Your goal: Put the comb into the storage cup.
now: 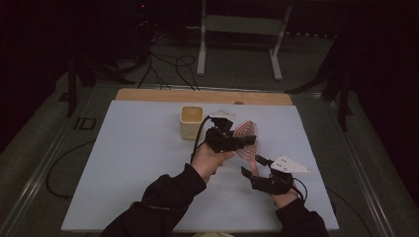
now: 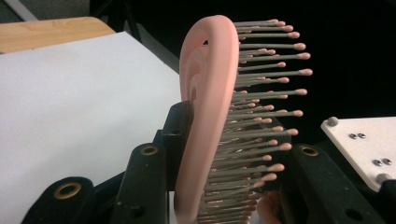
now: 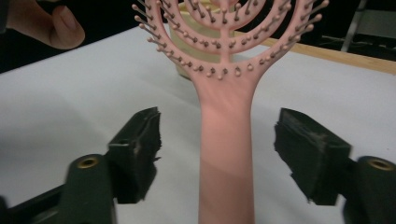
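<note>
The pink hairbrush (image 1: pixel 245 139) is up off the bench (image 1: pixel 123 163), held in the air over the white sheet a little right of centre, so the picking-up part looks done. The left tongs (image 1: pixel 236 141) are clamped across the brush head: in the left gripper view the curved pink back (image 2: pixel 205 107) sits edge-on between the two black jaws, with the bristles (image 2: pixel 268 93) sticking out to one side against the far jaw. The right tongs (image 3: pixel 217 154) stand wide apart, one jaw on either side of the pink handle (image 3: pixel 226 154), and neither pad touches it; in the high view they sit just below the brush, with the grey three-cornered plate (image 1: pixel 290 165) on top of that gripper. To my eye this is the middle of a hand-over: the handle is lined up between the open jaws, but the grip on it has not been taken. What seems left is to close the right tongs on the handle, let go with the left, and then carry the brush wherever it is meant to go. A small cream-coloured cup (image 1: pixel 191 122) stands just behind the hands, and it may well be the place for it, though I cannot be sure.
</note>
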The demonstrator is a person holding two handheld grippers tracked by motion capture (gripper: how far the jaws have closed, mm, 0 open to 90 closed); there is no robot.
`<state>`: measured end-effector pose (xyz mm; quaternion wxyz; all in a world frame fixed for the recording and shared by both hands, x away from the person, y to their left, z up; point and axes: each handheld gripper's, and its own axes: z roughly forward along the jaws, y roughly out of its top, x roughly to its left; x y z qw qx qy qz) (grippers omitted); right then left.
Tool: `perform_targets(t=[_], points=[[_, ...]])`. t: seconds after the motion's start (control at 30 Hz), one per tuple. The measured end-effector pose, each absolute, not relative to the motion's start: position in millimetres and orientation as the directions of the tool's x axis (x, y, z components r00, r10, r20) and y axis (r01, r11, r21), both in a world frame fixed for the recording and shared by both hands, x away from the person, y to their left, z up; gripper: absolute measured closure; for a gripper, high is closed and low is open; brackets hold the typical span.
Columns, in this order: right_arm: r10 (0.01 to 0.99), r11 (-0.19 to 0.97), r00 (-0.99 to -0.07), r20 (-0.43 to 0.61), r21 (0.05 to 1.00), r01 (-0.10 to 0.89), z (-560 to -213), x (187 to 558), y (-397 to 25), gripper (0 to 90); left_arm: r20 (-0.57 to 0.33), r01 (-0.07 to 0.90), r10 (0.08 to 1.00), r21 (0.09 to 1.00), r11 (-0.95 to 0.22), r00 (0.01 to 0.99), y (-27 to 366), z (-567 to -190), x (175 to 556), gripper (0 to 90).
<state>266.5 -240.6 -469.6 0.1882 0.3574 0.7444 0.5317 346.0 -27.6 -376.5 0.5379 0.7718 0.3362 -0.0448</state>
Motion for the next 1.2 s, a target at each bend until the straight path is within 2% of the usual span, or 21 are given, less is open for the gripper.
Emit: perform_targets(t=[0.13, 0.23, 0.5, 0.87, 1.2], points=[[0.717, 0.193, -0.688, 0.112, 0.917, 0.350, -470.9, 267.3, -239.9, 14.7, -0.421, 0.558, 0.470, 0.806, -0.197, 0.776, -26.8, -373.5, 345.3, 65.0], [0.712, 0.193, -0.692, 0.120, 0.914, 0.357, -472.9, 266.4, -239.7, 9.2, -0.418, 0.554, 0.471, 0.810, -0.194, 0.777, -25.0, -371.4, 345.1, 65.0], [0.722, 0.211, -0.684, 0.104, 0.908, 0.361, -473.5, 265.6, -239.6, 8.8, -0.413, 0.548, 0.474, 0.814, -0.190, 0.777, -19.5, -366.7, 345.8, 65.0], [0.689, 0.248, -0.720, 0.079, 0.908, 0.337, -477.4, 264.3, -242.1, 8.8, -0.396, 0.534, 0.485, 0.825, -0.184, 0.779, -8.8, -360.5, 347.0, 65.0], [0.667, 0.241, -0.737, 0.106, 0.906, 0.348, -477.6, 260.7, -247.6, 8.8, -0.384, 0.527, 0.507, 0.832, -0.172, 0.772, 6.6, -352.0, 350.1, 65.0]])
